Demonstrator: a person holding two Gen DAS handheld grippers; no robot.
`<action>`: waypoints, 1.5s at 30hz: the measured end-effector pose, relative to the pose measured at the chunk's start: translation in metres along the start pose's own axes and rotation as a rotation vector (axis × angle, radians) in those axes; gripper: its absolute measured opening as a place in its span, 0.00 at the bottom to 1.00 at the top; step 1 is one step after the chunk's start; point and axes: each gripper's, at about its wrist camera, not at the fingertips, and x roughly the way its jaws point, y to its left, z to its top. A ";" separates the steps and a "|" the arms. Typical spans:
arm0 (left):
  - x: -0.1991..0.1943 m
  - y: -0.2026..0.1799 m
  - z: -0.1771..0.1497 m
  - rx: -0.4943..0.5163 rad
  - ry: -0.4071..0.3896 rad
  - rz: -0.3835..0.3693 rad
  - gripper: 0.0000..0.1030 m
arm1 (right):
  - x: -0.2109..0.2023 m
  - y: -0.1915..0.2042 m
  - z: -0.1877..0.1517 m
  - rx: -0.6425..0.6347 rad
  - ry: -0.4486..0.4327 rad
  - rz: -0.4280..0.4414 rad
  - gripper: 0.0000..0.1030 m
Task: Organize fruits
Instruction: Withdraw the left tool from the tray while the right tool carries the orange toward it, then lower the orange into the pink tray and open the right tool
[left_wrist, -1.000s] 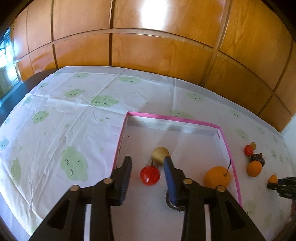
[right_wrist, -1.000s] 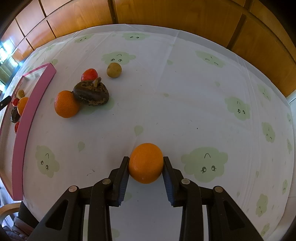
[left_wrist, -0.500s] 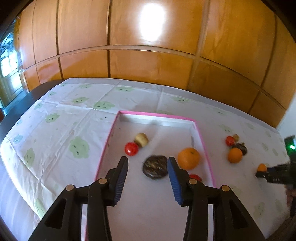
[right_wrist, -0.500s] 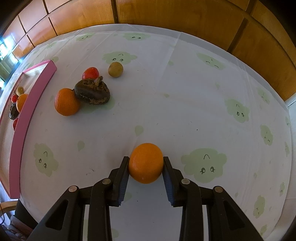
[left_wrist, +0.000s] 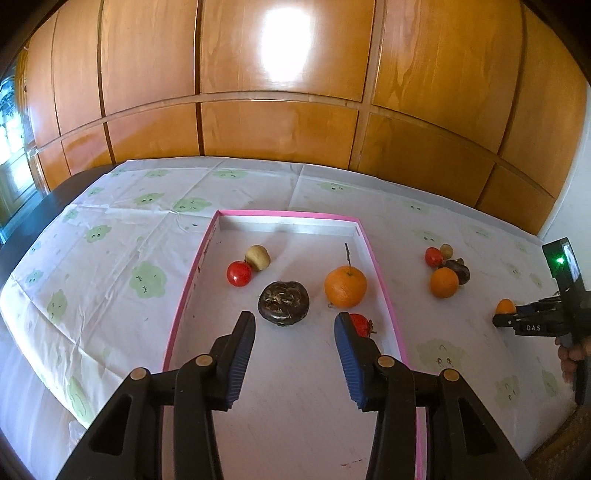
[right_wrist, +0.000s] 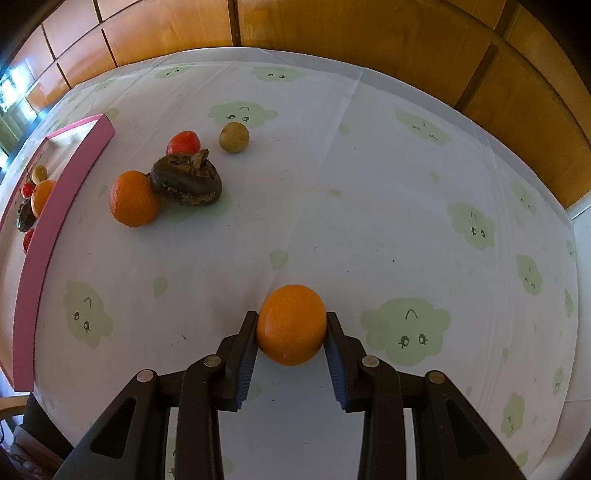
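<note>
A: Left gripper (left_wrist: 294, 325) is seen over the pink-rimmed tray (left_wrist: 380, 280); jaws stand apart, nothing between them.

B: Noted. In the tray: a dark fruit (left_wrist: 283, 302) just ahead of the jaws, a stemmed orange (left_wrist: 345, 287), two red fruits, one tan fruit.

A: Right gripper (right_wrist: 291, 326): jaws are closed on an orange (right_wrist: 291, 324), held over the cloth-covered counter (right_wrist: 369, 206).

B: On the counter beside the tray, a second orange (right_wrist: 135, 198) is touched by a dark wrinkled fruit (right_wrist: 186, 180); a red fruit (right_wrist: 183, 143) and a tan one (right_wrist: 233, 137) lie just behind.
</note>
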 end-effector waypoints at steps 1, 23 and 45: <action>-0.001 0.000 0.000 -0.001 0.000 -0.001 0.44 | 0.000 0.000 0.000 -0.001 -0.001 -0.001 0.34; 0.000 0.037 -0.015 -0.070 0.007 0.052 0.46 | -0.052 0.101 0.017 -0.123 -0.149 0.141 0.33; -0.005 0.048 -0.023 -0.092 0.007 0.052 0.46 | -0.077 0.193 0.000 -0.257 -0.201 0.326 0.33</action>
